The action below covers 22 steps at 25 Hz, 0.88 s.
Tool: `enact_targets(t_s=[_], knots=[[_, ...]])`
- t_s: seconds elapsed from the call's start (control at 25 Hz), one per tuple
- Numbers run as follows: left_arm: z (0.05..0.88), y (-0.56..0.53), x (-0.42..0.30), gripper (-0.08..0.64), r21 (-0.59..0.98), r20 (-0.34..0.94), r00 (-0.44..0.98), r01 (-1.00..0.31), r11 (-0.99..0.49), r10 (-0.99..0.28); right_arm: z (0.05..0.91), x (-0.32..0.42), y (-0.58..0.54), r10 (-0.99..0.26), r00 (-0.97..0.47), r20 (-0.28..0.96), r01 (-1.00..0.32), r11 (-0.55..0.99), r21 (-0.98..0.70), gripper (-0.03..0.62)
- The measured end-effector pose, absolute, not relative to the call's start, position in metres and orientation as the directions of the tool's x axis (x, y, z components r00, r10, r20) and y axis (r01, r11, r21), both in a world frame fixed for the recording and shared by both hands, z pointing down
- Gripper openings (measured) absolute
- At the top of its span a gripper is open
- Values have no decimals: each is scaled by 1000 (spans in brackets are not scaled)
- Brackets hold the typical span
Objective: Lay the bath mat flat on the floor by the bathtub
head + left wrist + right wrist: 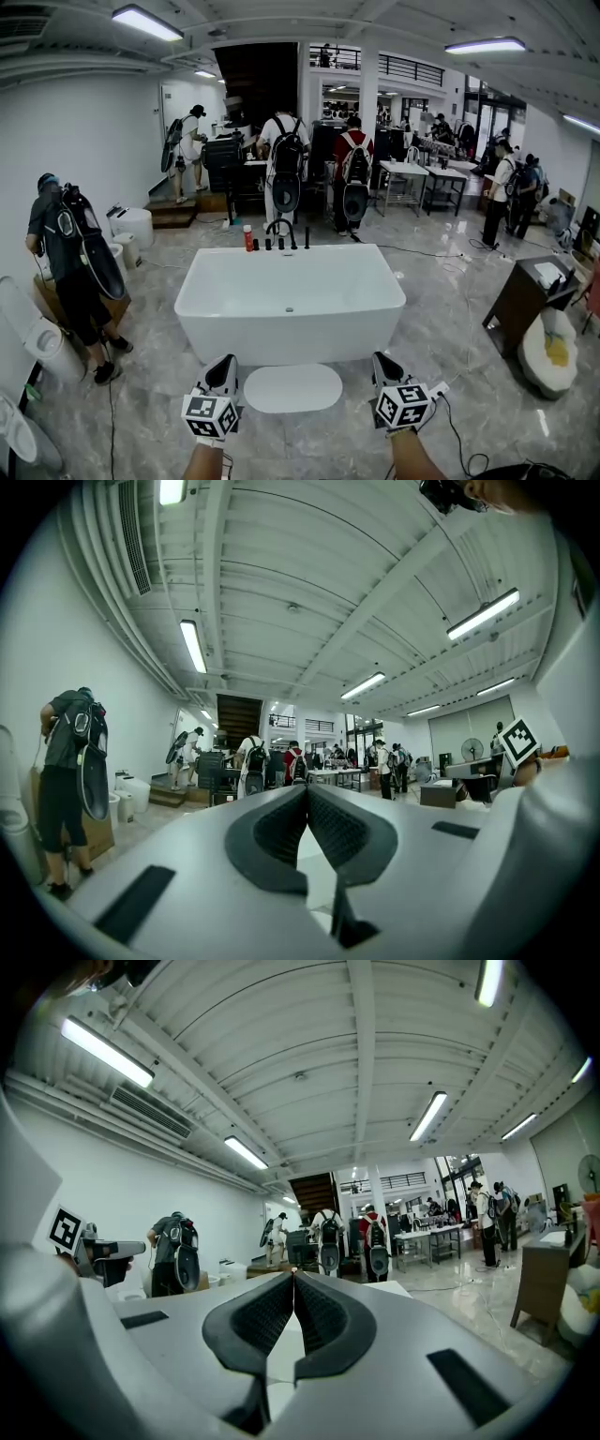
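Head view: bath mat (pixel 292 387) on marble floor (pixel 441 328) by bathtub (pixel 289 314); left gripper (pixel 225 363), right gripper (pixel 382 360) fingers together.

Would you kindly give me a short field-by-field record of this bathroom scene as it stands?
Bath mat: white, oval, lying flat on the floor
Mat position: just in front of the bathtub, on its near side
Left tool: shut, nothing between its jaws, left of the mat
Right tool: shut, nothing between its jaws, right of the mat
Task state: mat appears laid out by the tub
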State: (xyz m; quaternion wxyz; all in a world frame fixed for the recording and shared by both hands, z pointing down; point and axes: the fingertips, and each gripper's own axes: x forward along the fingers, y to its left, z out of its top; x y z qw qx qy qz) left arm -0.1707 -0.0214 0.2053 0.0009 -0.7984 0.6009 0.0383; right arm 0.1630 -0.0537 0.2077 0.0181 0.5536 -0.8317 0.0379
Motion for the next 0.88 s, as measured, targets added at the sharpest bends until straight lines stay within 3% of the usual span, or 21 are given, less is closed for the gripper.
enact_targets(t_s=[0.88], knots=[[205,-21,-172,18,63,-66,277,-958,-281,-959,211,158,-49,-923,-376,79,-926,376,-22,26]])
